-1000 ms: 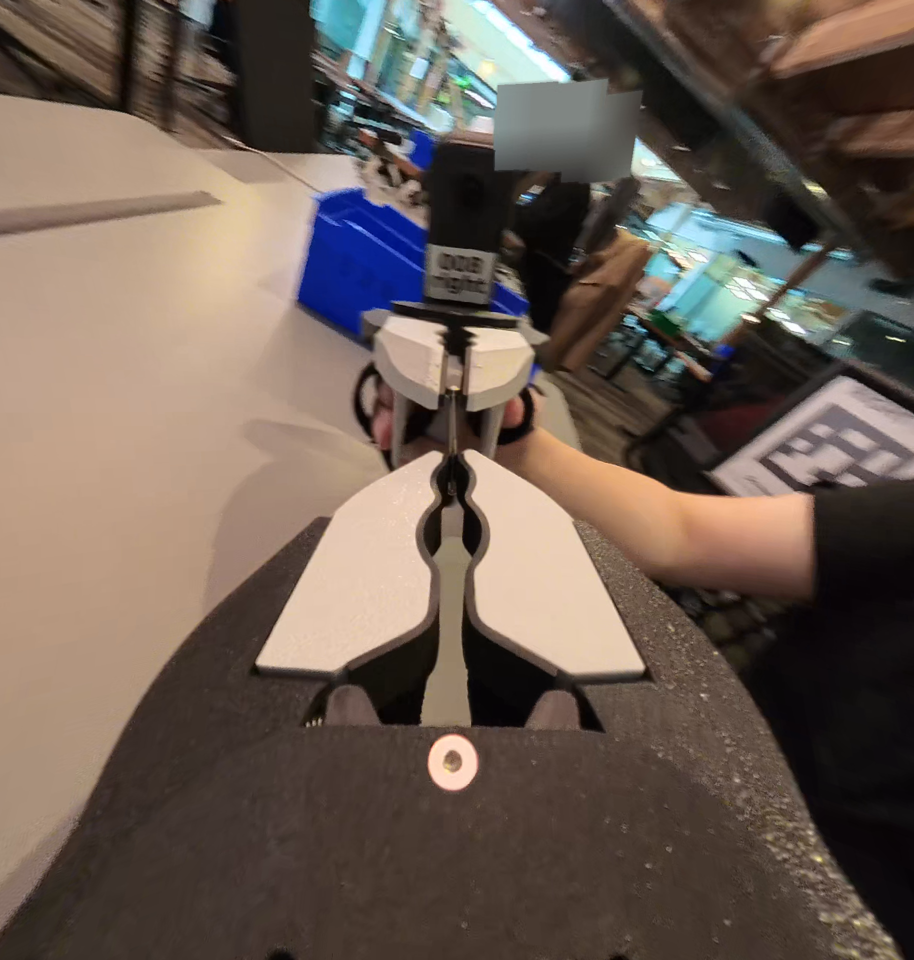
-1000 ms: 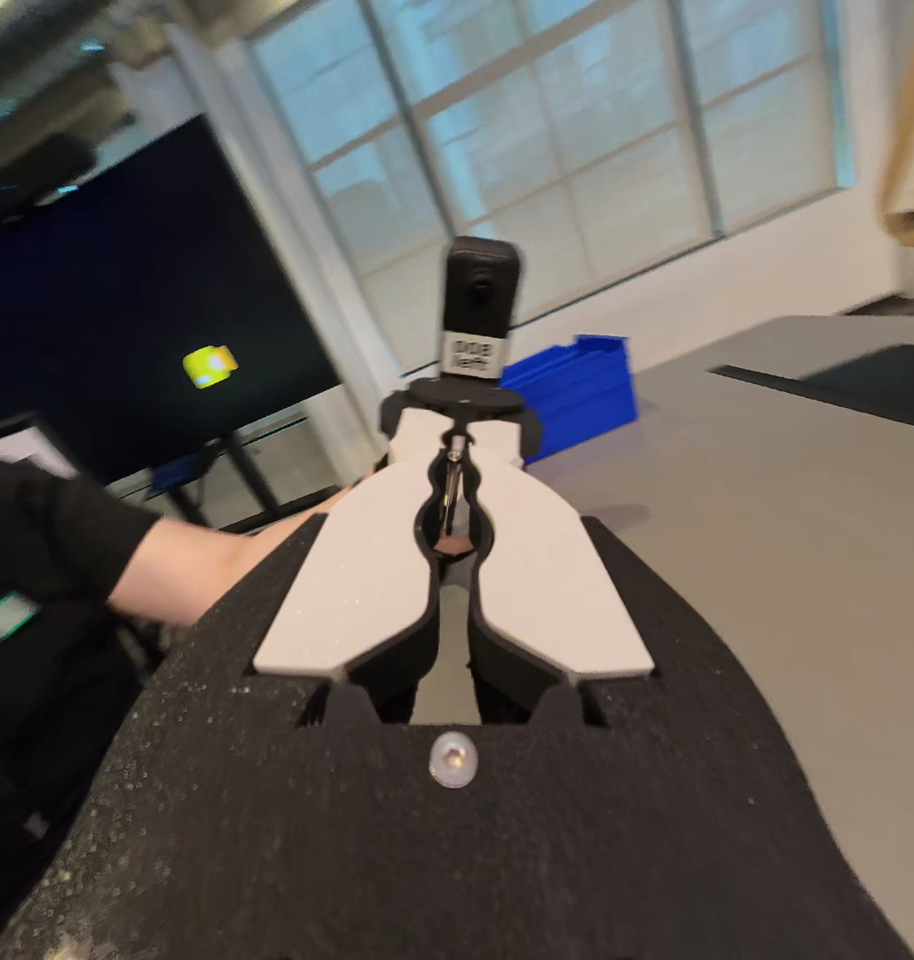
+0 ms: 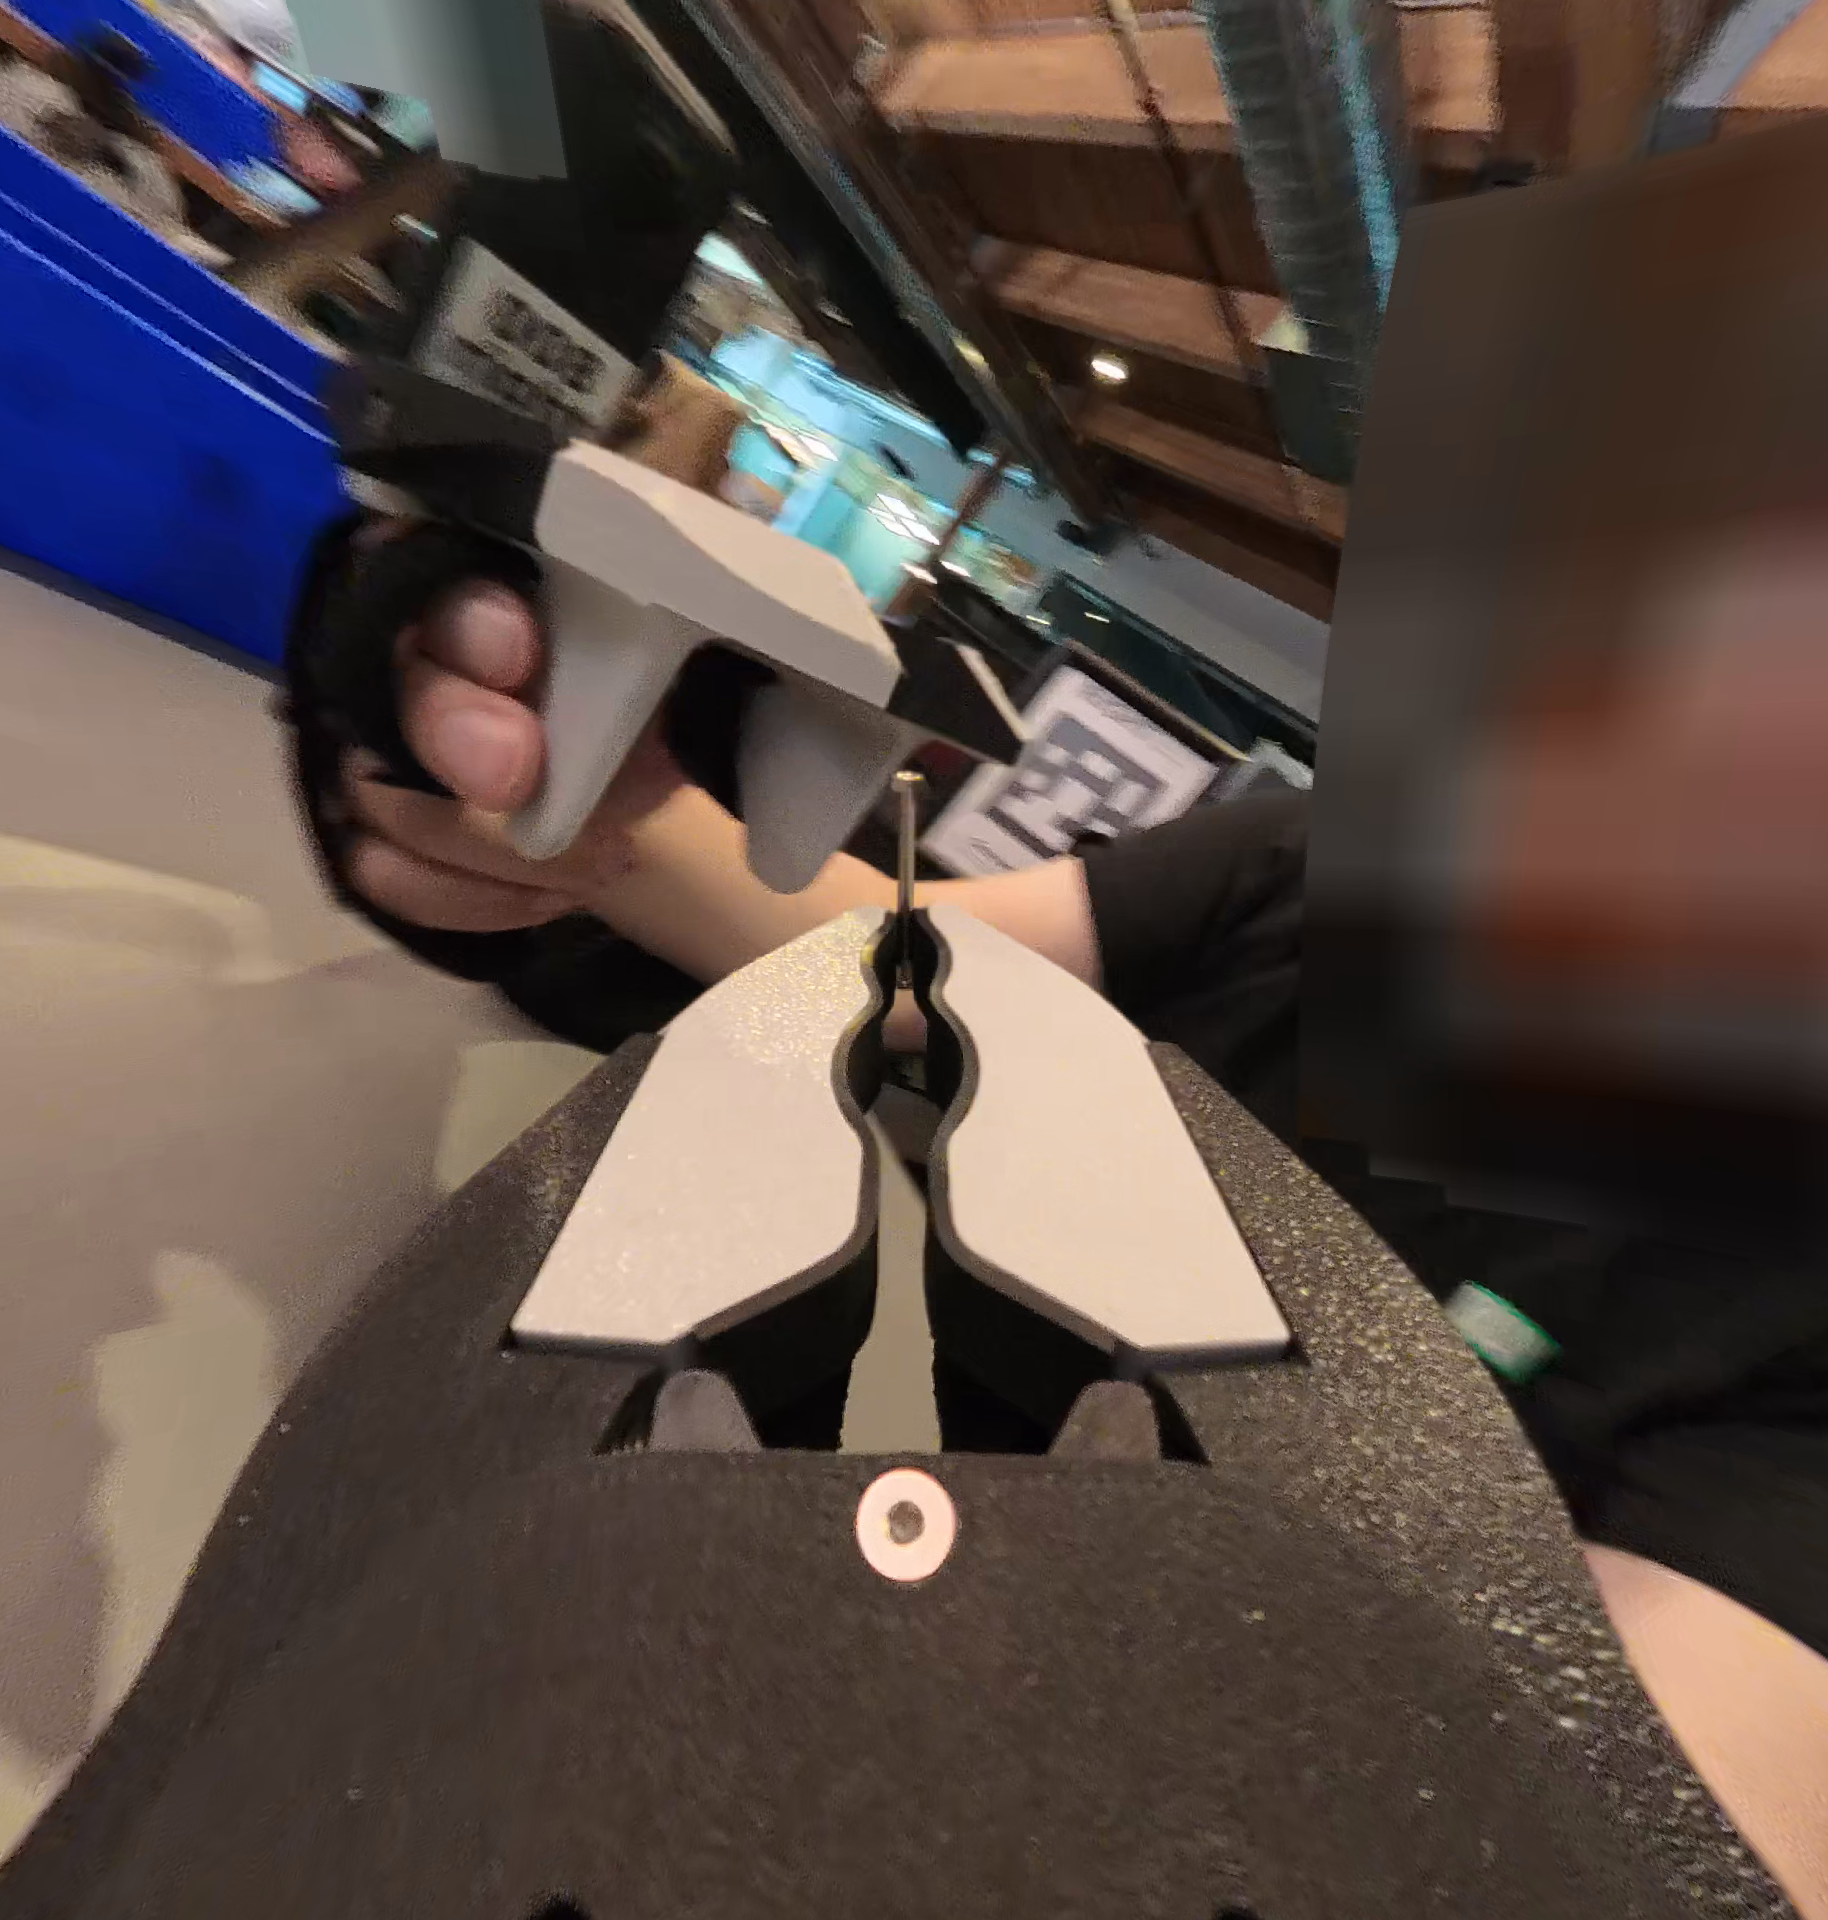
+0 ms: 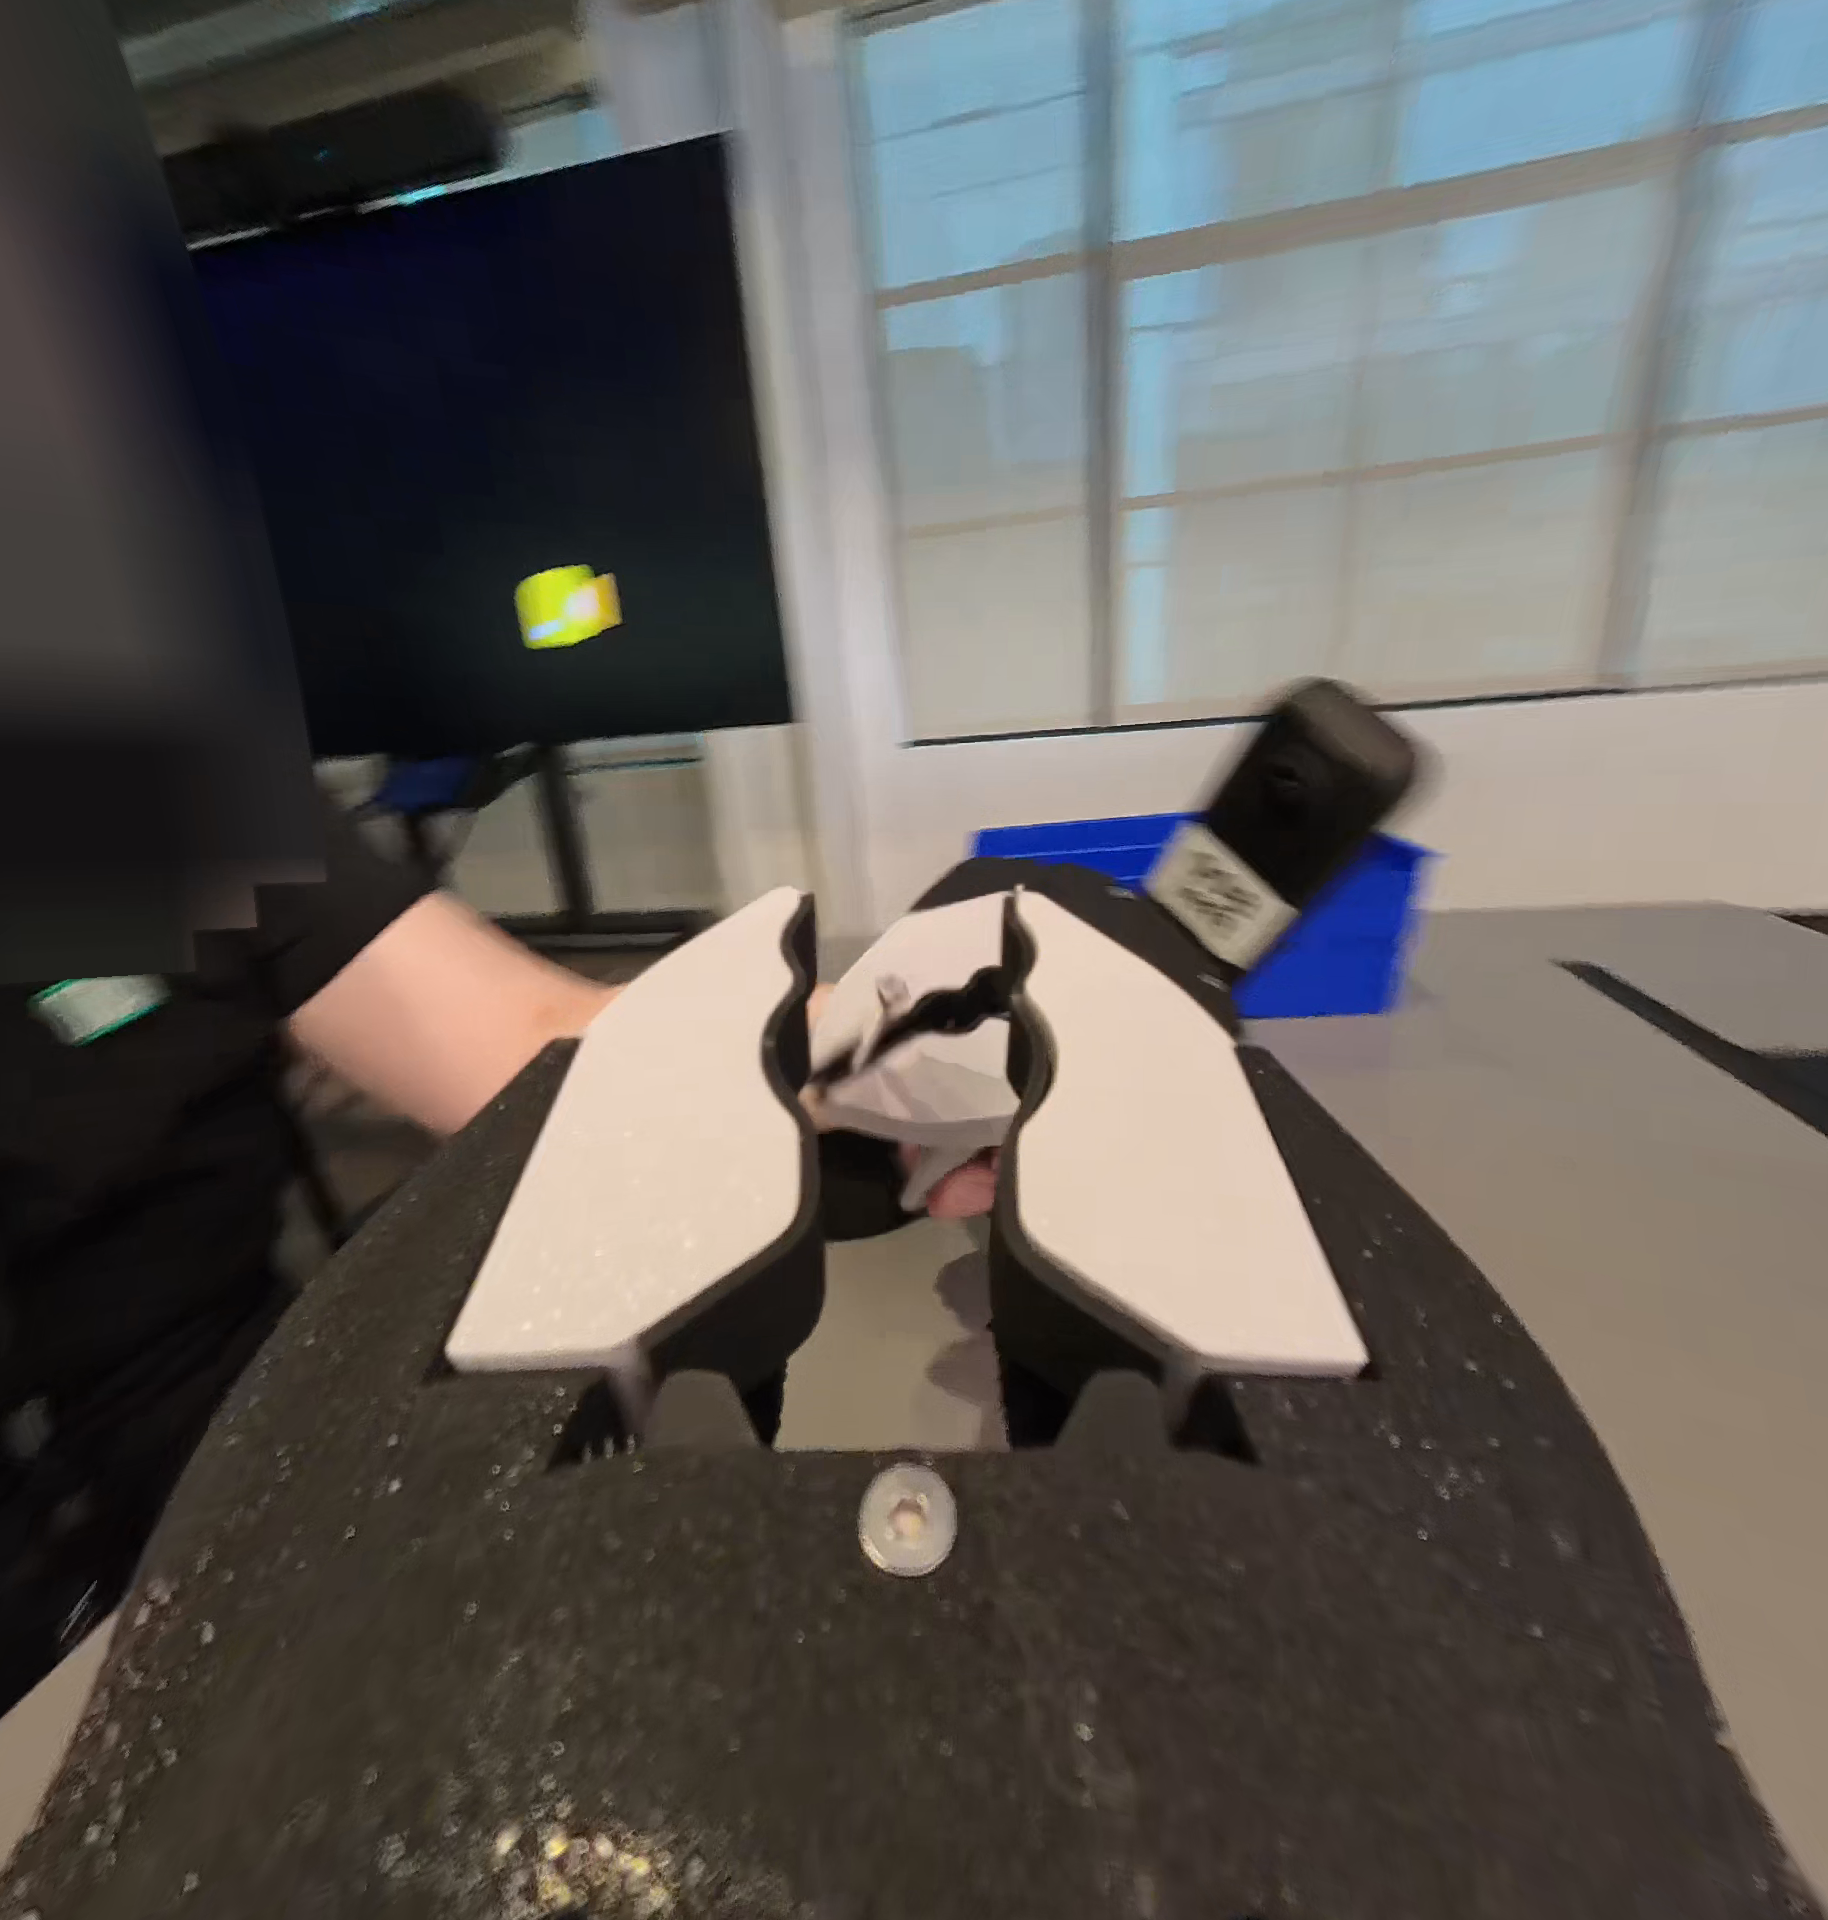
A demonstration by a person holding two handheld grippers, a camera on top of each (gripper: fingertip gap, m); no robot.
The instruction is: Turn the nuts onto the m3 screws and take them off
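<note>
1. The left hand-held gripper [image 3: 902,920] has its two white fingers [image 3: 744,1122] pressed together at the tips, pinching a thin m3 screw [image 3: 905,862] that stands upright out of them, head on top.
2. No nut can be made out on the screw's shank; it is too small and blurred to tell.
3. The right hand-held gripper [image 4: 910,925] has its fingers spread, with nothing between them.
4. In the left wrist view that right hand-held gripper is tilted, and one of its fingertips [image 3: 796,821] sits just beside the screw's head, not clearly touching.
5. A person's hand [image 3: 453,769] in a black fingerless glove grips its handle.
6. Below both lies the grey desk [image 4: 1575,1247].
7. A blue bin [image 4: 1336,935] stands near the desk's far edge, behind the left hand-held gripper.
8. A dark screen [image 4: 494,447] stands beyond the desk.
</note>
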